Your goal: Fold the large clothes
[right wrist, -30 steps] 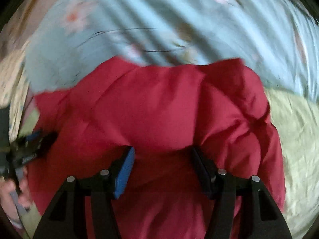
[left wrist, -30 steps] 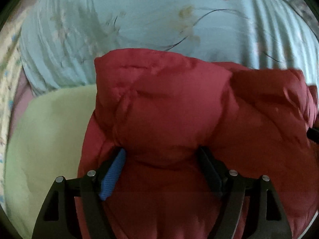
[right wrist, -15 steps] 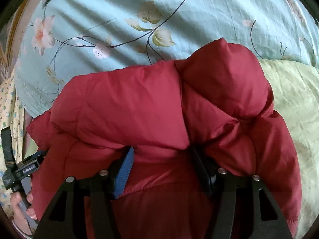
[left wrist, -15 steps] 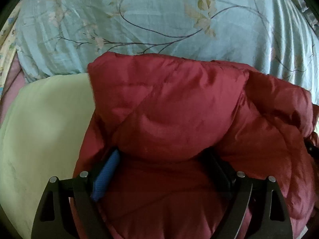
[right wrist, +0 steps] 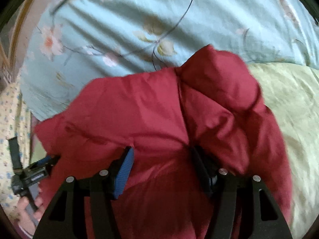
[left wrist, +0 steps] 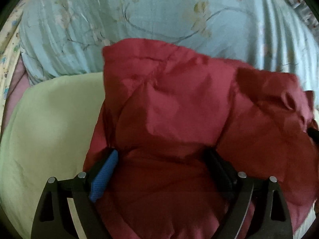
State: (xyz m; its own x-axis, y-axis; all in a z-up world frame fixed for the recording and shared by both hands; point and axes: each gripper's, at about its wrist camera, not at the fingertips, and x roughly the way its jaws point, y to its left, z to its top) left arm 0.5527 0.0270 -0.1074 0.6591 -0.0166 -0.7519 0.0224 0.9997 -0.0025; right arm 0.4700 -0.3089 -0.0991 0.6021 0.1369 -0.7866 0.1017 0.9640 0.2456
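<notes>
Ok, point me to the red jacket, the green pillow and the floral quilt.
red jacket [left wrist: 179, 107], left wrist view, on the puffy folded panel.
green pillow [left wrist: 53, 123], left wrist view, on its bare top.
floral quilt [right wrist: 123, 20], right wrist view, on a bare blue stretch.

No text can be read anywhere. The black gripper body [right wrist: 32, 176] at lower left of the right wrist view bears a pale label, too blurred to make out.
</notes>
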